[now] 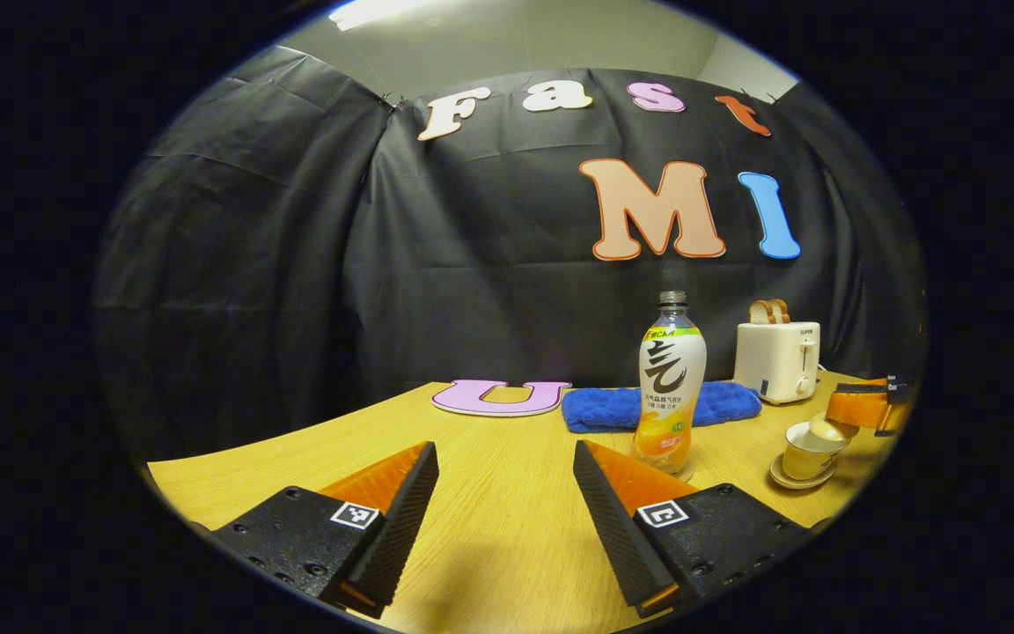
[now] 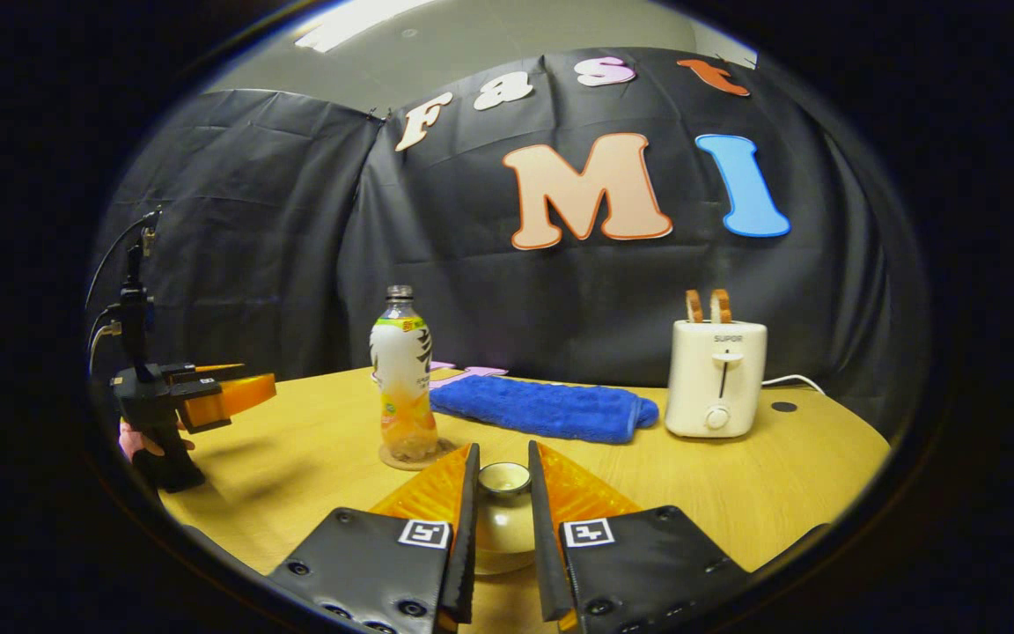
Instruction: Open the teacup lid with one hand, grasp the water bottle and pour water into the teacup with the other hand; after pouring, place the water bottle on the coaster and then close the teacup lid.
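Observation:
The water bottle [image 1: 670,387] [image 2: 403,379], capless with orange drink in it, stands upright on a round coaster [image 2: 394,460]. My left gripper [image 1: 504,449] is open with nothing between its fingers, short of the bottle and a little to its left. It also appears far left in the right gripper view [image 2: 225,396], held by a hand. The cream teacup [image 1: 804,456] sits on a saucer [image 1: 799,482]. My right gripper [image 2: 502,453] [image 1: 863,409] is shut on the knob of the teacup lid [image 2: 504,478] [image 1: 828,429], which sits tilted at the cup's rim.
A folded blue towel [image 1: 648,407] [image 2: 551,407] lies behind the bottle. A white toaster [image 1: 777,359] [image 2: 716,377] with two slices of bread stands at the back right. The wooden table [image 1: 489,528] has open room at the front left.

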A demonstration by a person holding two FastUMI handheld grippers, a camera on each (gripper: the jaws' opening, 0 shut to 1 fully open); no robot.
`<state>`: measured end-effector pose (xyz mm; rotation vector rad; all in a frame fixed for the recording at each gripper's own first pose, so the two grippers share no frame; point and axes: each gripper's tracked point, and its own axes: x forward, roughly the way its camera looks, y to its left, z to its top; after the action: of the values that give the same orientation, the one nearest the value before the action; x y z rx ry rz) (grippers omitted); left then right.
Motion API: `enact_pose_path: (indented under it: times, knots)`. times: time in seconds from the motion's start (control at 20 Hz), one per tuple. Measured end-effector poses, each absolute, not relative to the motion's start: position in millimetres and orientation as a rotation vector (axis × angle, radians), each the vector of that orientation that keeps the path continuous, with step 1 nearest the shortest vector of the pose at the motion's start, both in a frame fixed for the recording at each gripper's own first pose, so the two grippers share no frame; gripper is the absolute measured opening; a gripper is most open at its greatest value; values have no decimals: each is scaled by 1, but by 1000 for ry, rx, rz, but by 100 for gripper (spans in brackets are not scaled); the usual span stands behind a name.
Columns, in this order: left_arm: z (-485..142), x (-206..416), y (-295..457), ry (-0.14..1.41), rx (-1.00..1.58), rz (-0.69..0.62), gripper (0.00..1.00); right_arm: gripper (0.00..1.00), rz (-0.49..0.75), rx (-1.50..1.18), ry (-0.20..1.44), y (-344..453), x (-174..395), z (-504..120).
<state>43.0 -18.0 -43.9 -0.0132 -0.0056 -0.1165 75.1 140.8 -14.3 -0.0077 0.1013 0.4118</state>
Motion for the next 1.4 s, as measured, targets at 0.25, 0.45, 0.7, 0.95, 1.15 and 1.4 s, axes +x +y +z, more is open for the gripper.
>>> enact_pose_path:
  times: [0.25,0.45,0.7,0.95,1.15,1.4]
  knots:
    - [-44,44,-18,-9,-13,-119,90,33,416,-6,137,143,79,-20]
    - [-45,45,-21,-11,-13,-130,90,33,434,-34,171,149,80,-27]
    - [-45,45,-22,-12,-13,-135,90,34,439,-29,187,150,81,-29]
    - [-45,45,-24,-13,-13,-149,89,39,444,-27,187,151,80,-28]
    - [-45,44,-24,-13,-12,-150,90,74,442,-30,167,150,78,-26]
    - [-44,44,-24,-14,-12,-149,92,91,427,6,83,141,71,-10]
